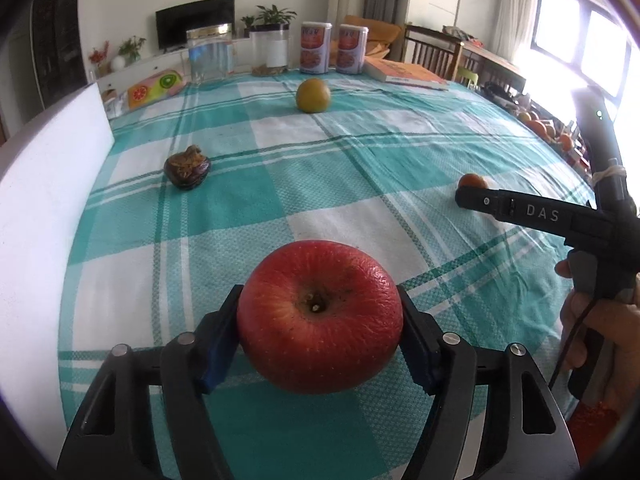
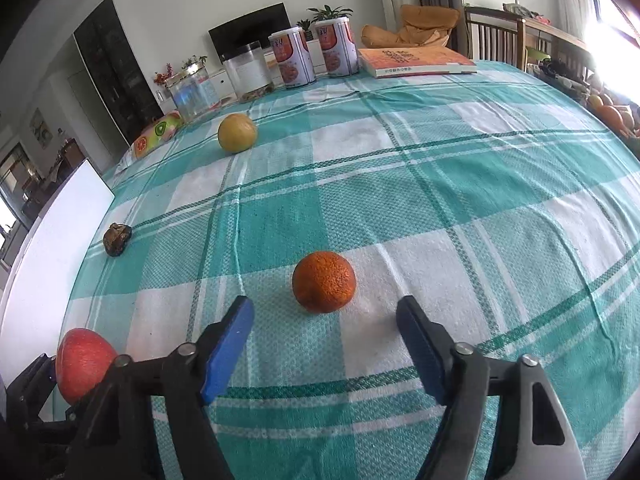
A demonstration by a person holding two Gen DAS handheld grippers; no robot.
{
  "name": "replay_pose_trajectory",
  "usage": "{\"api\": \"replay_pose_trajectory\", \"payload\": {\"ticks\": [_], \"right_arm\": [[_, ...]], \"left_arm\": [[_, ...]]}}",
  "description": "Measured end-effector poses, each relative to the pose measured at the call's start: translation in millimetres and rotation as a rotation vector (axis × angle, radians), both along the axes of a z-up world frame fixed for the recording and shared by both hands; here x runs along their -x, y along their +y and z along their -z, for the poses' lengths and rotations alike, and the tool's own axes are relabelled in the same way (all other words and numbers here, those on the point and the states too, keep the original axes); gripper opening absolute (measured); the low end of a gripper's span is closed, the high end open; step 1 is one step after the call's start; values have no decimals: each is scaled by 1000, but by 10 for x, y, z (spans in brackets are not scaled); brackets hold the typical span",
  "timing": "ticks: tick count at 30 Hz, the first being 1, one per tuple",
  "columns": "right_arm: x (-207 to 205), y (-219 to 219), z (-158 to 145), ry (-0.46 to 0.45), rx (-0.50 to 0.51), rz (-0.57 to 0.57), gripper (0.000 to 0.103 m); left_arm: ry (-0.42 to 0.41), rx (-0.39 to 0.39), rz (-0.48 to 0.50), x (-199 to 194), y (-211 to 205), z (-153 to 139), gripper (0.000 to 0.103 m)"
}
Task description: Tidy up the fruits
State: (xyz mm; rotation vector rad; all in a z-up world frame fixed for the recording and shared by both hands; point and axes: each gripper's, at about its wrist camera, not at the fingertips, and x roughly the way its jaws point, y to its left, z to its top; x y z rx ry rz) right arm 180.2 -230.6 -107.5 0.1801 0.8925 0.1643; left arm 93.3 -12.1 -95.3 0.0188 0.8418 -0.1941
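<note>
On the teal-and-white checked tablecloth (image 2: pixel 460 184): left gripper (image 1: pixel 320 320) clamped on a red apple (image 1: pixel 320 316), blue pads pressed to both its sides, stem hollow facing the camera. Apple's underside hidden; cannot tell whether it rests on the cloth. Right gripper (image 2: pixel 324 340) with jaws apart, nothing between them; an orange (image 2: pixel 324 282) sits on the cloth just beyond the fingertips, untouched. From the left wrist view this orange is mostly hidden behind the right gripper's finger. A yellow-green citrus fruit (image 1: pixel 313 95) lies far back near two printed tins (image 1: pixel 334 47). Dark shrivelled lump (image 1: pixel 187 167) at left, identity unclear. White board (image 1: pixel 44 216) cut off at left edge.
</note>
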Motion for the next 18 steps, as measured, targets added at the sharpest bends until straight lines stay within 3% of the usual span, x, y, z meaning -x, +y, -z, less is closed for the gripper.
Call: {"api": "replay_pose_trajectory", "payload": {"ticks": [1, 2, 3, 6, 10, 14, 18], "right_arm": [[-25, 4, 8, 9, -9, -9, 42], [-34, -4, -1, 12, -10, -10, 32], [-32, -27, -8, 17, -35, -11, 30], [95, -51, -98, 6, -124, -14, 30], [345, 198, -324, -12, -237, -104, 30], [560, 833, -672, -26, -303, -283, 30], [838, 1669, -1071, -48, -332, -512, 30]], "left_arm": [[1, 0, 0, 5, -1, -2, 72], [8, 9, -2, 10, 15, -8, 72], [21, 24, -7, 20, 45, -23, 72], [41, 104, -18, 130, 183, -189, 71], [37, 217, -12, 388, 407, -619, 71], [9, 326, -25, 743, 782, -1119, 71], [-63, 300, -119, 1048, 1328, -1483, 72]]}}
